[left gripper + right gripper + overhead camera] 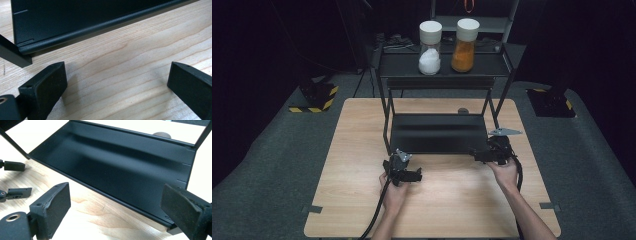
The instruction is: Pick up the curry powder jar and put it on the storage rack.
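Observation:
A black metal rack (387, 120) stands on the wooden table (362, 200). Its low shelf (439, 132) is bare. On the top shelf stand two white-lidded jars, one of white powder (430, 47) and one of orange powder (464, 46). My left gripper (408, 170) hovers near the rack's front left leg, open, with bare wood between its pads (47, 85); the shelf's front lip (82, 32) lies just ahead. My right gripper (483, 153) is at the low shelf's front right corner, open and holding nothing, looking across the shelf (120, 162).
A small round grey disc (463, 111) lies on the table behind the rack. The left gripper's jaws also appear at the left edge of the right gripper view. Stands with yellow-black stripes (314, 97) sit on the dark floor beside the table.

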A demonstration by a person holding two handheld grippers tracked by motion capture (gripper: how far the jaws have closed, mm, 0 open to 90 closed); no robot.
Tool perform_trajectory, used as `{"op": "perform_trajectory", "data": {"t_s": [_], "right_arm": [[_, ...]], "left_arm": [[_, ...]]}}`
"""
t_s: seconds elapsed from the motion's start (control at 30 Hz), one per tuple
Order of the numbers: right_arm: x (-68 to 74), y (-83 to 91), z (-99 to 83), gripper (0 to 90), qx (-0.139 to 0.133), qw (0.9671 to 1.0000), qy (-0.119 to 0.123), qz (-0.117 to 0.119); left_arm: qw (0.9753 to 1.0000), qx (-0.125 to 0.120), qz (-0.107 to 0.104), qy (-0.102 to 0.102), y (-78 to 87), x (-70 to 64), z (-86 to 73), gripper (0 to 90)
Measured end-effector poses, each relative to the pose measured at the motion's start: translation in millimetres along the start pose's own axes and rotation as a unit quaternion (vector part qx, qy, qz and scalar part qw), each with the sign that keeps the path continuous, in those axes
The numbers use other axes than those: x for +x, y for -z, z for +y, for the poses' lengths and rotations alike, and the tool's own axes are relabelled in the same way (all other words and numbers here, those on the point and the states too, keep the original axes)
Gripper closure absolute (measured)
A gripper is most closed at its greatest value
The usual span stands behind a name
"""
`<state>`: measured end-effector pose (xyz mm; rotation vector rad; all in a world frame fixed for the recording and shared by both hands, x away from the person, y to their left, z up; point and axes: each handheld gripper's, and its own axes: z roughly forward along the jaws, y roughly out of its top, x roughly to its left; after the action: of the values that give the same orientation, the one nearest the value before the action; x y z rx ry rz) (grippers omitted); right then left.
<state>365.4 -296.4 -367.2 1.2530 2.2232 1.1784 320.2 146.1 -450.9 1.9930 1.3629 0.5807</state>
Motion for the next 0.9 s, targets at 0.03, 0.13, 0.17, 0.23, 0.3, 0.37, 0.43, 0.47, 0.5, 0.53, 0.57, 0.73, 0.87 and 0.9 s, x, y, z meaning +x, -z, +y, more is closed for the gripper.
{"op": "perform_trajectory", "data": {"t_s": [0.03,0.13,0.17,0.23,0.3,0.37,0.43,0.47,0.5,0.53,0.57,0.73,0.87,0.9], "right_arm": [[0.9,0.0,-2.2,8.9,-0.001,1.0,0.002,-0.001],[1.3,-0.8,-5.2,8.9,0.0,1.0,0.002,-0.002],[1.3,-0.8,-5.2,8.9,0.0,1.0,0.002,-0.002],[0.7,-1.5,-7.6,8.8,0.001,1.0,0.0,-0.001],[0.6,-1.9,-9.2,8.9,0.001,1.0,0.0,-0.002],[-0.2,-2.2,-12.8,8.8,-0.001,1.0,-0.002,0.0],[-1.0,-2.5,-15.6,8.7,-0.003,1.0,-0.004,0.002],[-1.1,-2.5,-16.3,8.7,-0.003,1.0,-0.004,0.001],[-1.1,-2.6,-17.2,8.7,-0.004,1.0,-0.005,0.001],[-1.2,-2.8,-18.4,8.7,-0.005,1.0,-0.006,0.001],[-1.2,-2.8,-18.4,8.7,-0.005,1.0,-0.006,0.001],[0.5,-4.1,-22.9,8.2,0.0,1.0,-0.006,-0.005],[2.1,-6.3,-25.1,7.8,0.008,0.9999,-0.005,-0.011],[2.5,-6.7,-25.9,7.7,0.009,0.9999,-0.006,-0.013]], "left_arm": [[1.0,0.0,0.0,0.0,0.1,-0.1,0.2,2.4],[1.0,0.0,0.0,0.0,0.0,0.0,0.0,2.4],[1.0,0.0,0.0,0.0,0.0,0.0,0.0,2.4],[1.0,0.0,0.0,0.0,0.0,0.0,0.1,2.4],[1.0,0.0,0.0,0.0,0.0,0.0,0.0,2.4],[1.0,0.0,0.0,0.0,0.0,0.0,0.1,2.4],[1.0,0.0,0.0,0.0,0.0,0.1,0.1,2.4],[1.0,0.0,0.0,0.0,0.0,0.1,0.1,2.4],[1.0,0.0,0.0,0.0,0.0,0.0,0.1,2.4],[1.0,0.0,0.0,0.0,0.0,0.0,0.1,2.4],[1.0,0.0,0.0,0.0,0.0,0.0,0.1,2.4],[1.0,0.0,0.0,0.0,0.0,0.0,0.0,2.4],[1.0,0.0,0.0,0.0,0.0,0.0,0.0,2.4],[1.0,0.0,0.0,0.0,0.0,0.0,0.1,2.4]]}}
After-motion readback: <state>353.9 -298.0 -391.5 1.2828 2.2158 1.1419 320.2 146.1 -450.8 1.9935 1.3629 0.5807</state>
